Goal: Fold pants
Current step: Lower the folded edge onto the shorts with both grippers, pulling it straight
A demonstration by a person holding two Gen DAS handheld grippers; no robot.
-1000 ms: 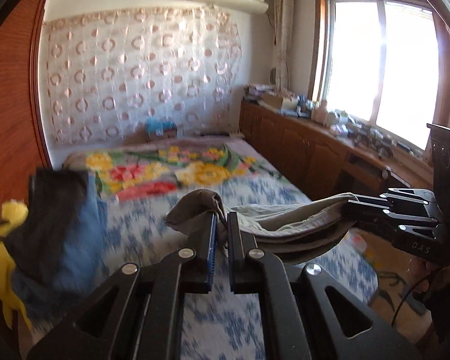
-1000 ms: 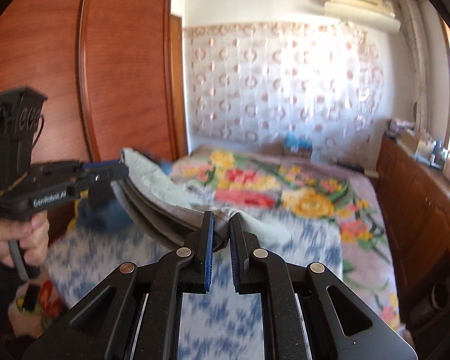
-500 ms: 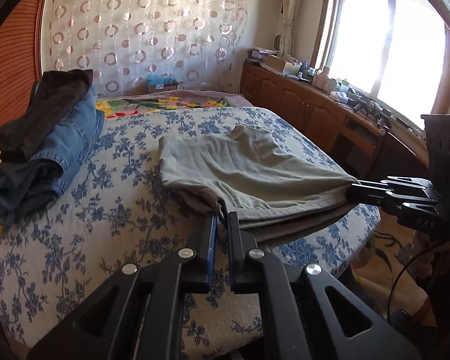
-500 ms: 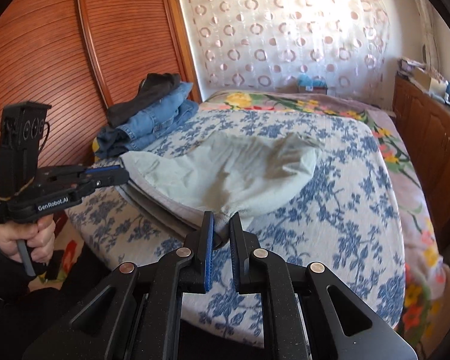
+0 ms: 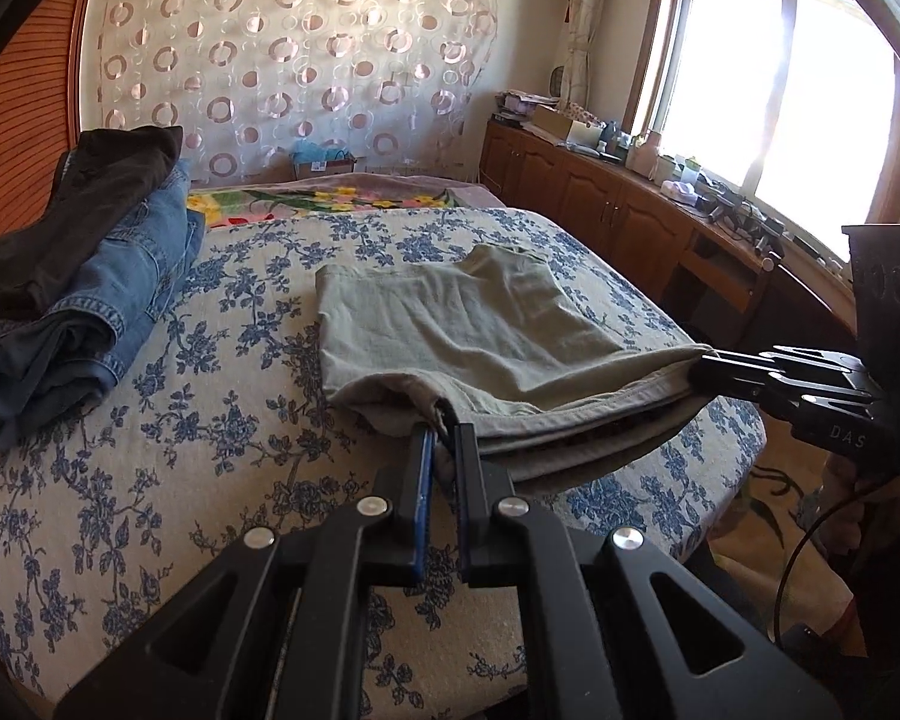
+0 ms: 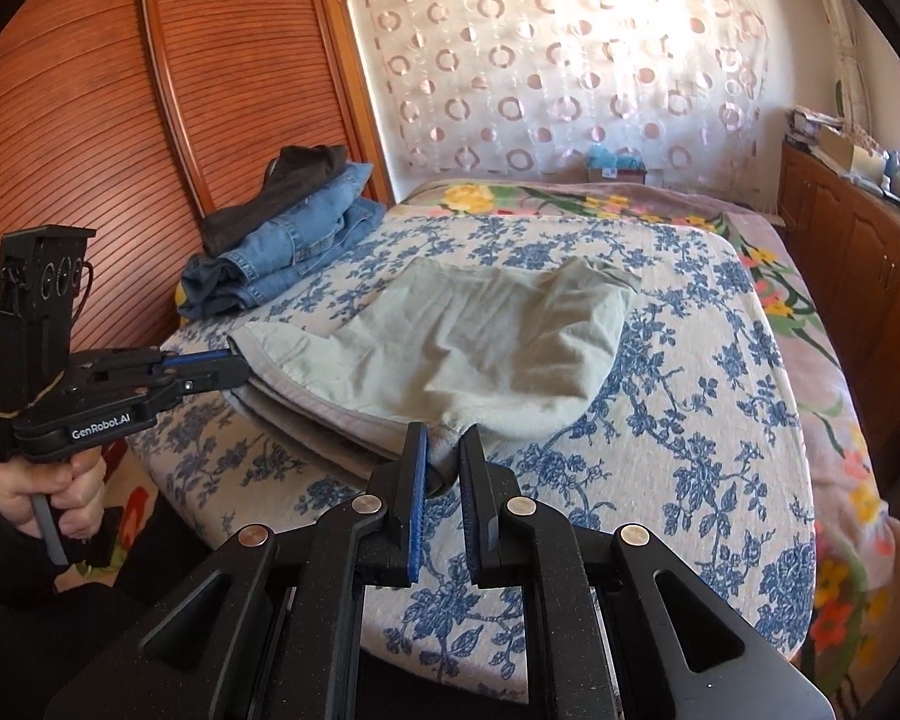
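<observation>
Pale grey-green pants (image 5: 480,324) (image 6: 468,348) lie folded in layers on the blue-flowered bedspread (image 5: 210,420) (image 6: 690,420), near the bed's front edge. My left gripper (image 5: 443,432) is shut on the near left corner of the folded pants; it also shows at the left of the right wrist view (image 6: 234,369), held by a hand (image 6: 48,492). My right gripper (image 6: 444,447) is shut on the near right corner, and appears at the right of the left wrist view (image 5: 699,369). The near edge between the two grips sags slightly over the bed edge.
A stack of folded blue jeans (image 5: 102,312) (image 6: 288,252) with a dark garment (image 5: 78,210) on top sits at the bed's left. A floral blanket (image 6: 780,300) covers the far side. Wooden cabinets (image 5: 618,222) run under the window; a wooden wardrobe (image 6: 120,150) stands left.
Both grippers came down with the pants, which hung in the air a second ago and now lie spread flat on the bedspread. Both stay shut on their corners.
</observation>
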